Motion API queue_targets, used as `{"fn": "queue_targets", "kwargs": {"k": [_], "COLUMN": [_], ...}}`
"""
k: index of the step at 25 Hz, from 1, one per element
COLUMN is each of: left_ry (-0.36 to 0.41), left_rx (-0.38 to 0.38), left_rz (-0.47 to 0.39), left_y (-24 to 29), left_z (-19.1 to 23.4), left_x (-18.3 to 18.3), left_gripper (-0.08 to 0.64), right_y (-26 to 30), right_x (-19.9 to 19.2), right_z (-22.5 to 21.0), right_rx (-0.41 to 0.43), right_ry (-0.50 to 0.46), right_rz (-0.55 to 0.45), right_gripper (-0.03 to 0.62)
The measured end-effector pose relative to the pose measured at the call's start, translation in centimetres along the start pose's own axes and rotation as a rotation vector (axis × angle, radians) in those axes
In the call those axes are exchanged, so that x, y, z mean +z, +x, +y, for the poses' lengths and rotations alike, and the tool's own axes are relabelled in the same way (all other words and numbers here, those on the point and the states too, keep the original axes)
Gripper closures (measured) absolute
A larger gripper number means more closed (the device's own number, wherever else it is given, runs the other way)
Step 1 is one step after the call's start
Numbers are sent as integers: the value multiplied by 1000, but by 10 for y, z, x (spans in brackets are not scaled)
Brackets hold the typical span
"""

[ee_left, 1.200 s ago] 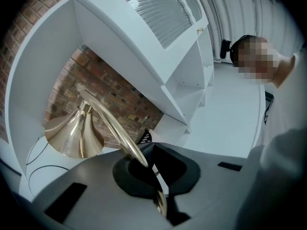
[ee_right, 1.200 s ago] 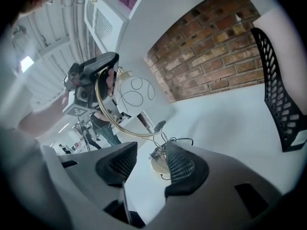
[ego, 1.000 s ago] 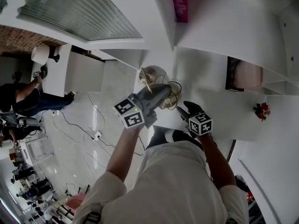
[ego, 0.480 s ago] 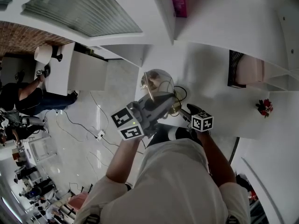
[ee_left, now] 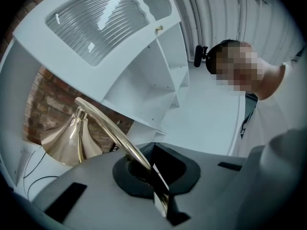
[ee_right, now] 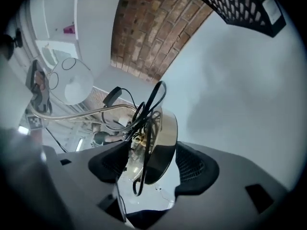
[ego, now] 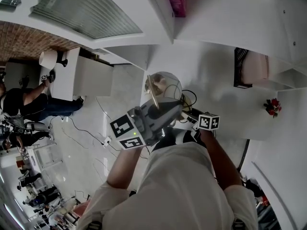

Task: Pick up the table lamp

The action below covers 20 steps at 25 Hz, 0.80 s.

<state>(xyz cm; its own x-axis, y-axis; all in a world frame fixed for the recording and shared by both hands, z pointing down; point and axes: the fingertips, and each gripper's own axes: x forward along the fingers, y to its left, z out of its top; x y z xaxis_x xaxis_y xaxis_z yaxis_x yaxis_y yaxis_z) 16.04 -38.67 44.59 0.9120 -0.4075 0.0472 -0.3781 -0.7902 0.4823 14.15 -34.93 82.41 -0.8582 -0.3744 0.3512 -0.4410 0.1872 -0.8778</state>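
- Head view: table lamp (ego: pixel 154 91) over the left edge of the white shelf (ego: pixel 220 75). The left gripper (ego: pixel 171 110) is on its upper part and the right gripper (ego: pixel 188 117) just beside its lower end.
- Left gripper view: jaws drawn narrow, clamped on the curved brass stem (ee_left: pixel 108 123). The shade (ee_left: pixel 72 140) hangs to the left.
- Right gripper view: jaws wide and opening. The round base (ee_right: pixel 162 137), wound with black cord (ee_right: pixel 144 121), stands between them, with the pads clear of it.

White shelving unit (ego: pixel 225 42), open compartments, with a ribbed glass door panel (ego: pixel 86 8) at upper left. Exposed brick wall (ego: pixel 29 37) behind. White cabinet (ego: pixel 88 75) adjoining. Glossy pale floor (ego: pixel 86 162), loose cables (ego: pixel 76 131) lying across it.
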Motion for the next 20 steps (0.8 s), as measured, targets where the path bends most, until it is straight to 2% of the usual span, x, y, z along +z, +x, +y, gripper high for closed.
{"fn": "queue_targets", "kwargs": {"k": [3, 6, 10, 20], "left_ry": [19, 42, 61, 105], "left_rx": [-14, -20, -31, -71], "left_rz": [9, 18, 15, -23], "left_y": [2, 0, -4, -34], "left_z": [-10, -19, -31, -62], "left_x": [1, 4, 8, 35], "left_gripper": [548, 548, 548, 546], "right_y": [5, 4, -3, -4], "right_x": [-5, -5, -7, -16], "right_z": [3, 15, 24, 70], "right_rx": [63, 125, 159, 202], "right_ry": [49, 87, 103, 62], "right_rz": [-10, -43, -58, -46], "right_gripper": [292, 353, 394, 394]}}
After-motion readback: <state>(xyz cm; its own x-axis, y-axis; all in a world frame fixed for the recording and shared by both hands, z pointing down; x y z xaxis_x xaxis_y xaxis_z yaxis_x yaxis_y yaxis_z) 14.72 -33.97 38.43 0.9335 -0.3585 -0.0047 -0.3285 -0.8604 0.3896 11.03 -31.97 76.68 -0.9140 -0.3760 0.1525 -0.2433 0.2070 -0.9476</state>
